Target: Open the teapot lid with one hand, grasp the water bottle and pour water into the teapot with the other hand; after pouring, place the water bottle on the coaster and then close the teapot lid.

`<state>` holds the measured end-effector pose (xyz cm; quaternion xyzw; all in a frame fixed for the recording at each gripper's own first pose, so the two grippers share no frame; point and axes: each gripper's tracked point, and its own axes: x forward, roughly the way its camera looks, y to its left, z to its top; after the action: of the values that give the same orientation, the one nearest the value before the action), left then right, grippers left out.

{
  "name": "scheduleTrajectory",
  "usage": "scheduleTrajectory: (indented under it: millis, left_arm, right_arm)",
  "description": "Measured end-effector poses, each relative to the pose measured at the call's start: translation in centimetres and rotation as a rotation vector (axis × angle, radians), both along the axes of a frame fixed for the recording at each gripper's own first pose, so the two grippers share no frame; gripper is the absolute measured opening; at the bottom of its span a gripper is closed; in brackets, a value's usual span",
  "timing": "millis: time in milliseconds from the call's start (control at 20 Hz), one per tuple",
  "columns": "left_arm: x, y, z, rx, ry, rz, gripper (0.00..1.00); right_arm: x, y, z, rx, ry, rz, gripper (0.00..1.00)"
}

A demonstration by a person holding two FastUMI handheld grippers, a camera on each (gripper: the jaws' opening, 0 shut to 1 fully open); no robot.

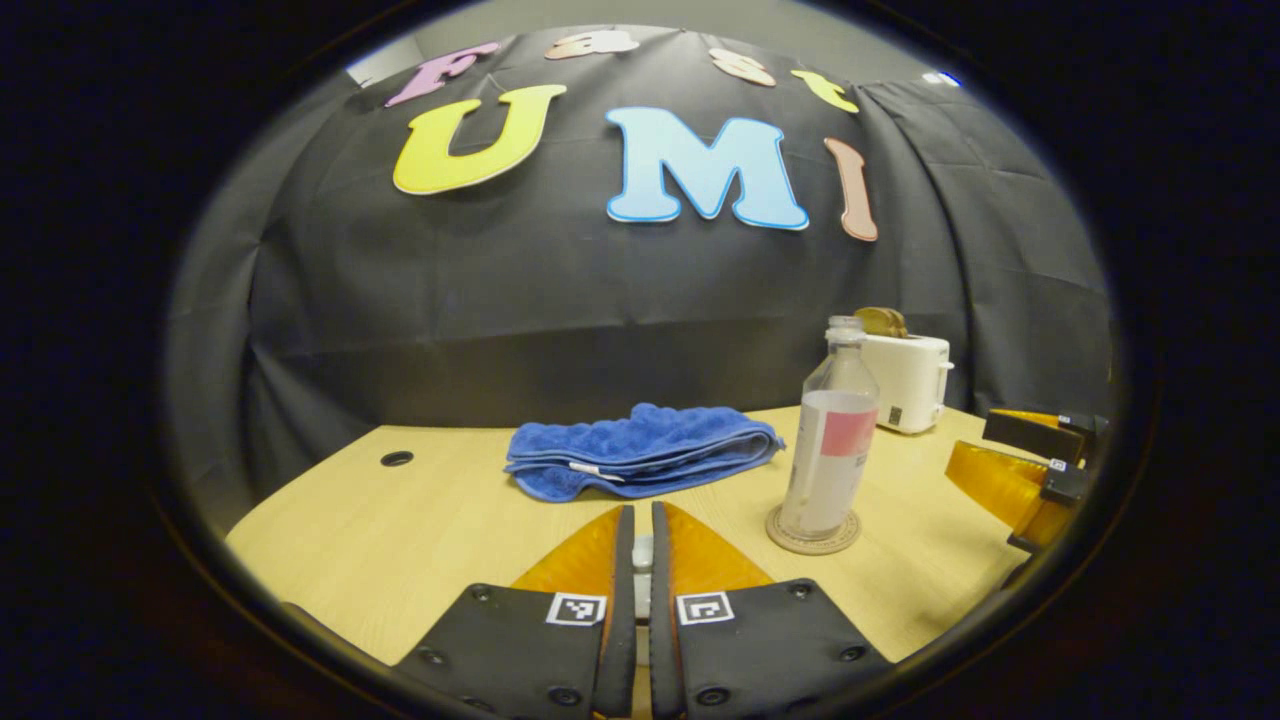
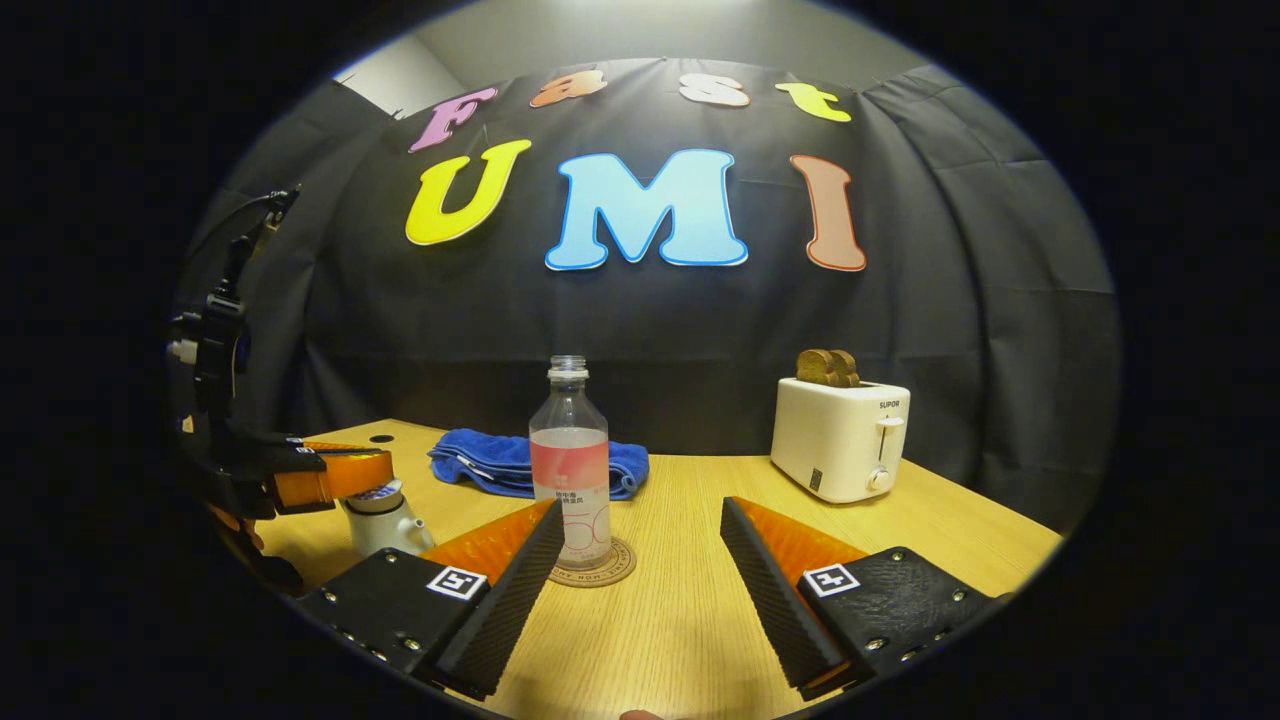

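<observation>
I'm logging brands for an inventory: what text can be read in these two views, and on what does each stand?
"SUPOR": on the front of the white boxy toaster.
Clear plastic water bottle: the print on its pink-banded label is too small to read.
Round cork coaster: the rim lettering is too blurred to read.
Right gripper: its square markers are coded patterns, not words.

I see black cloth wall [image 2: 700, 330] behind | pale wood table [image 2: 680, 600] | grey wall [image 2: 640, 40] above cloth
</observation>
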<state>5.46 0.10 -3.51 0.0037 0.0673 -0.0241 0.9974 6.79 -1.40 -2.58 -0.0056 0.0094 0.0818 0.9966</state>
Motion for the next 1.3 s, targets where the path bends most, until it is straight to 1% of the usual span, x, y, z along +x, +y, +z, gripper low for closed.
scheduleTrajectory:
  millis: [250,400,550,600,650,700,800,1000,1100,1150,1200,1300]
  left_arm:
    - [-0.1,0.0,0.0,0.010,-0.012,0.009,0.12]
    - [0.0,-0.2,-1.2,0.016,0.014,0.012,0.12]
    - [-0.2,-0.4,-1.2,0.031,0.011,0.013,0.12]
    - [-0.3,-0.5,-1.1,0.032,0.012,0.007,0.15]
    - [-0.3,-0.5,-1.1,0.036,0.007,0.009,0.22]
    - [-0.5,-0.4,-0.8,0.037,0.005,0.015,0.25]
    - [-1.0,-0.3,-0.5,0.019,0.000,0.020,0.26]
    - [-3.3,-0.2,0.7,-0.022,-0.024,0.011,0.25]
    - [-4.9,0.0,1.4,-0.022,-0.043,0.005,0.25]
    - [-5.8,0.0,1.6,-0.019,-0.051,0.004,0.23]
    - [-6.7,0.0,1.9,-0.019,-0.058,0.002,0.25]
    - [-8.4,-0.1,2.4,-0.021,-0.076,-0.003,0.24]
  right_arm:
    - [-0.1,0.3,0.0,-0.012,-0.003,0.006,0.99]
    - [-0.2,0.3,0.2,-0.018,-0.011,0.005,0.99]
    - [-0.2,0.4,0.2,-0.015,-0.010,0.007,0.99]
    - [-0.2,0.5,0.2,-0.015,-0.009,0.009,0.99]
    - [-0.3,0.6,0.3,-0.017,-0.011,0.012,0.99]
    - [-0.4,0.8,0.3,-0.019,-0.014,0.015,0.99]
    - [-0.6,1.3,0.5,-0.022,-0.022,0.025,0.99]
    - [-1.6,2.3,0.5,0.004,-0.020,0.049,0.99]
    - [-2.5,2.6,0.4,0.008,-0.015,0.048,0.99]
    - [-3.1,2.7,0.5,0.010,-0.015,0.046,0.99]
    - [-3.8,2.9,0.5,0.012,-0.015,0.045,0.99]
    - [-5.1,3.0,0.6,0.016,-0.017,0.040,0.99]
